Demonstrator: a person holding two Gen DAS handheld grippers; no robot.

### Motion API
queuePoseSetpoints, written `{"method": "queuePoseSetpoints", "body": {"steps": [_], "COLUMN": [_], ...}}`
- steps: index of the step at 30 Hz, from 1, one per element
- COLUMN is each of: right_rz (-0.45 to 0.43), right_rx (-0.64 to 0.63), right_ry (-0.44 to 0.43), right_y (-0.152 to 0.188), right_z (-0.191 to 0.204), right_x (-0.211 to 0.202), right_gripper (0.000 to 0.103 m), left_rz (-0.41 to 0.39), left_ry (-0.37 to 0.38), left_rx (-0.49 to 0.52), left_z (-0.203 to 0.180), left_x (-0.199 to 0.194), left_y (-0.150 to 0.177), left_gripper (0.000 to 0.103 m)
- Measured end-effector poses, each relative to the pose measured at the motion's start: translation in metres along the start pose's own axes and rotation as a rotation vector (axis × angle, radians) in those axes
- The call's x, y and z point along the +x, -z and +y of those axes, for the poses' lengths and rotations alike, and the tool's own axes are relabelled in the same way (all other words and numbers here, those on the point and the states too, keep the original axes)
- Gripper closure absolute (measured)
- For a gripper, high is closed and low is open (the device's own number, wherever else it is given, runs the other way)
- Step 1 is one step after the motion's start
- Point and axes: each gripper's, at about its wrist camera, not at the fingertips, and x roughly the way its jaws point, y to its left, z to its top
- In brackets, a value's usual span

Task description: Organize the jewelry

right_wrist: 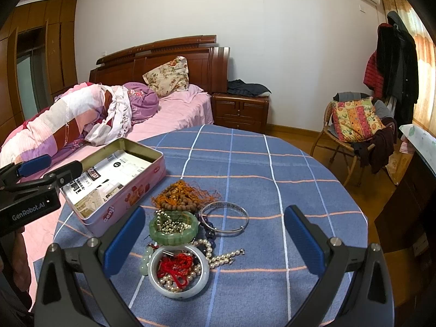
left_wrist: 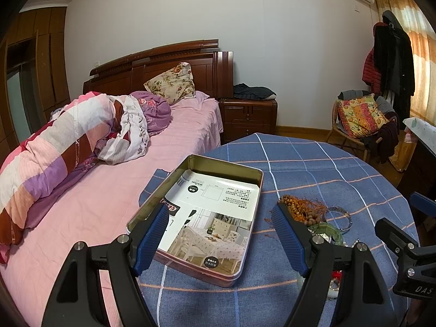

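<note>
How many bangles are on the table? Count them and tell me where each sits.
3. The green bangle lies mid-pile, the white bangle nearest the camera, and the silver bangle right of the green one. Tangled beads may hide others.

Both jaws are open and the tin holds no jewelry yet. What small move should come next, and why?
Probably lower the right gripper onto the silver bangle: it lies at the pile's edge, mostly free, while the open tin waits beside the pile.

Bed (left_wrist: 163, 147) beside nightstand (left_wrist: 248, 117) — wicker chair (right_wrist: 346, 147) well apart.
</note>
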Motion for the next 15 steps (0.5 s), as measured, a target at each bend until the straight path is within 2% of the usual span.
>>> {"method": "queuePoseSetpoints", "body": {"steps": [15], "right_rz": [0.003], "right_rx": [0.001], "right_ry": [-0.002], "right_y": [-0.0005], "right_z": [-0.0020], "right_x": [0.0001], "right_gripper": [0.000], "left_rz": [0.002], "left_ry": [-0.002], "left_rx": [0.001], "left_z": [0.0010], "left_x": [-0.0007], "left_y": [0.0011], "left_gripper": [0.025]}}
